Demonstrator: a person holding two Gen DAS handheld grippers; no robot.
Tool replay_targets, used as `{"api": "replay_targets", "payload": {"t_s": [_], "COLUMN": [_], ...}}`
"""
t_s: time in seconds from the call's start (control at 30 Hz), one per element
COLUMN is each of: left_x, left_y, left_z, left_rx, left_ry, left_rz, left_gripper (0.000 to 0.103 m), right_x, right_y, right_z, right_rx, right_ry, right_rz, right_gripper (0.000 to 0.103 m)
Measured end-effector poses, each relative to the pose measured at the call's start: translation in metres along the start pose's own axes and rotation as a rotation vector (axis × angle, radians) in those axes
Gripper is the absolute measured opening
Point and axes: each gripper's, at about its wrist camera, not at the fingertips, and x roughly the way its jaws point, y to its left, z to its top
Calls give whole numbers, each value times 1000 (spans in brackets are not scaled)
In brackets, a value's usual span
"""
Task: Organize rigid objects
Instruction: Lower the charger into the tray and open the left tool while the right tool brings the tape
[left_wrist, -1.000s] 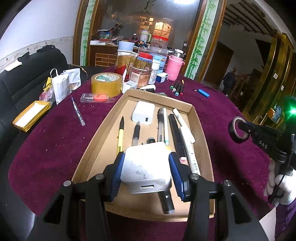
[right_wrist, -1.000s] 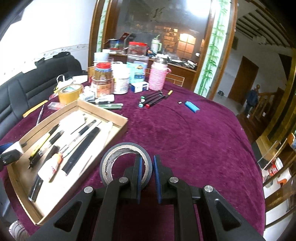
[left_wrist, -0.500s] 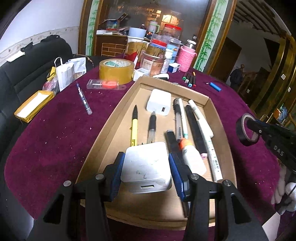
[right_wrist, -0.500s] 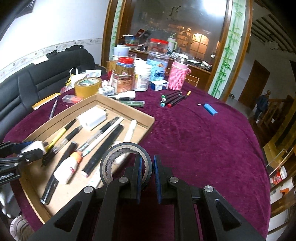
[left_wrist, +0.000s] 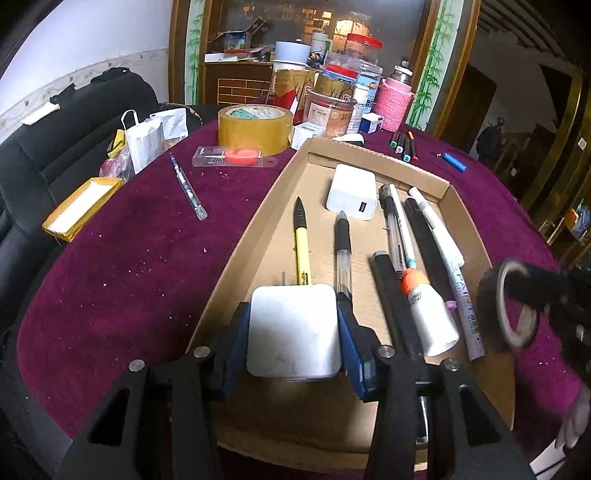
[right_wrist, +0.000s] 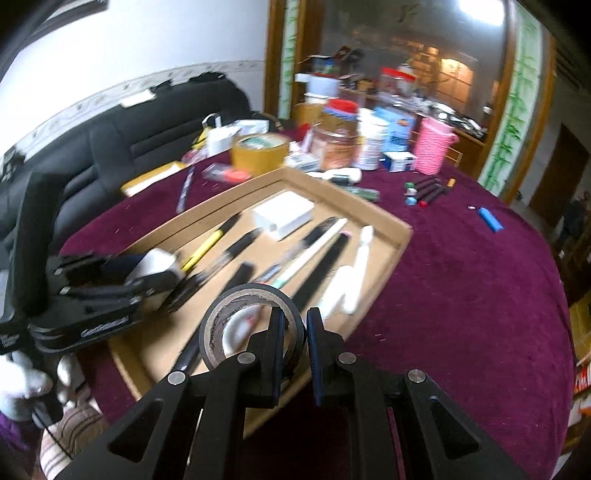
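A shallow cardboard tray (left_wrist: 258, 218) lies on the purple tablecloth. It holds a white charger (left_wrist: 352, 192), a yellow pen (left_wrist: 302, 243), several dark pens and a glue bottle (left_wrist: 430, 314). My left gripper (left_wrist: 293, 317) is shut on a second white charger block (left_wrist: 293, 332), low over the tray's near left part. My right gripper (right_wrist: 295, 332) is shut on the rim of a black tape roll (right_wrist: 221, 317), held over the tray's near right edge. In the left wrist view that roll (left_wrist: 491, 306) is blurred at the right.
Beyond the tray stand a brown packing tape roll (left_wrist: 253, 127), jars and a pink holder (left_wrist: 397, 107). A patterned pen (left_wrist: 188, 186), a clear packet (left_wrist: 234, 158) and a yellow box (left_wrist: 81, 206) lie left of it. Markers (left_wrist: 402, 146) and a blue lighter (left_wrist: 454, 161) lie at the far right, and a black sofa (left_wrist: 74, 122) stands at the left.
My right gripper has carried the tape roll leftward, from the bare cloth to over the tray's near right edge. My left gripper has sunk closer to the tray floor with the charger.
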Motion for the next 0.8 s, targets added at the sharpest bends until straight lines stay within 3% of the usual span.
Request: {"api": "replay_targets", "payload": {"t_s": [0.27,0.37,0.47,0.63,0.8], "left_x": [3,1,-3,-21,-38], "left_y": [-2,1,4,5,5], "left_z": [1,2,2,5,7], "left_rx": [21,-2,-37,-57,-66], "left_ry": [-12,-23,-33,-84,-124], "left_rz": [22,-5,-28,-59,-70], "left_gripper": [45,46,47,60,63], "right_x": [16,23,26,37,50], "right_y": [31,37,41,40,29], "right_z": [-5,-6,-4,0,0], "right_rx": [-55,-62,-72,-79,-38], "right_ry": [78,99,96,114,145], "right_rz": [94,105,95,42,30], "right_gripper": [14,14,14,14,14]}}
